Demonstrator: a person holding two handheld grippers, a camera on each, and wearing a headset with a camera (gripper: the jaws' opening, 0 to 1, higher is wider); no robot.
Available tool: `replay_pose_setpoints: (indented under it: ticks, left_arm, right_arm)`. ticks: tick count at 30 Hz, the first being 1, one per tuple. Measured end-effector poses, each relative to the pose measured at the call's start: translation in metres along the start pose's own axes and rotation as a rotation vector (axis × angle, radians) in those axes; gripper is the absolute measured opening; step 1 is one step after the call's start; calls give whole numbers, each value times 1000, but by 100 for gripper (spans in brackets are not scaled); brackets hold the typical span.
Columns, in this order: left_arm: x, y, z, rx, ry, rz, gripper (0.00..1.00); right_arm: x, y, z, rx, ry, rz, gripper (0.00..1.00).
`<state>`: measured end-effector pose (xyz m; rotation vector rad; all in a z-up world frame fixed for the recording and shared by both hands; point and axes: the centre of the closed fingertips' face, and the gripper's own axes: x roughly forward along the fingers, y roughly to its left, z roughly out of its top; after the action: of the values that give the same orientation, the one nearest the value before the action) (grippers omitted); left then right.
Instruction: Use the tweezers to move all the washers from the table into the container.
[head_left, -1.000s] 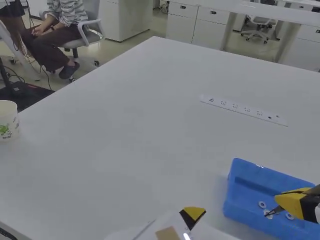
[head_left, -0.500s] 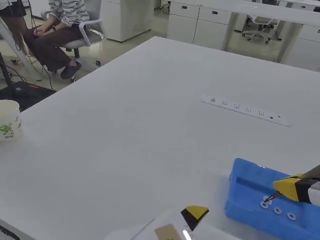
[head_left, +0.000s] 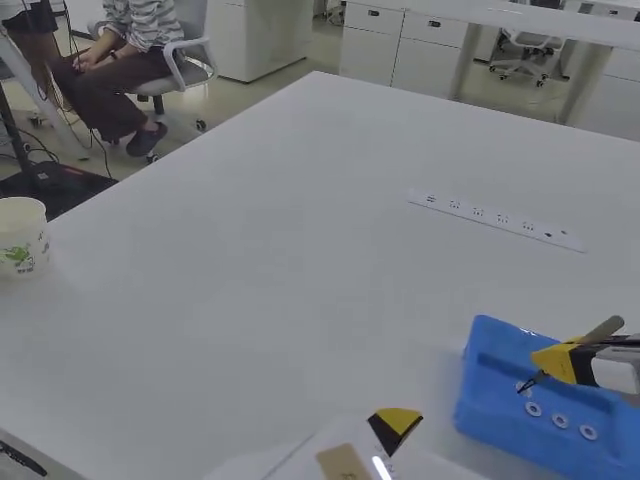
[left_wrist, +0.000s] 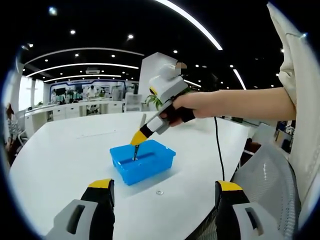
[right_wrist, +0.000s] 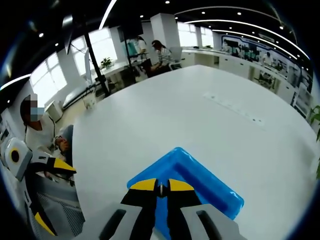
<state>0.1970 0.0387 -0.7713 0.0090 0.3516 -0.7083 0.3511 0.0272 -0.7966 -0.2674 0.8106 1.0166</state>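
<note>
The right claw (head_left: 543, 366) is closed on the tweezers (head_left: 524, 384) and hangs over the blue container (head_left: 487, 420), which stands on the white tabletop (head_left: 300, 250) at its near right. The tweezer tips point down inside the container, toward its left end. Whether they carry anything cannot be told. Three washers (head_left: 560, 421) lie in a row on the container floor, just to the near side of the tips. The left claw (left_wrist: 164, 186) is spread wide and holds nothing. It sits low over the near edge of the tabletop, left of the container and apart from it. In the left gripper view, one washer (left_wrist: 159, 192) lies flat on the tabletop between the container and the left claw, close to the container wall. A power strip (head_left: 495, 218) lies flat beyond the container. A cup (head_left: 22, 236) stands upright at the far left edge of the tabletop.
</note>
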Motion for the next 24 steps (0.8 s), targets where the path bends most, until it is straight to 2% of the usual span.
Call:
replay_pose_setpoints:
  ticks: [17,24]
  left_arm:
    - [1,0,-1,1,9,0,84]
    - [1,0,-2,3,14,0,83]
  right_arm:
    - [27,-13,-13,5,84,8,3]
    - [29,-15,-18,15,101,4,3]
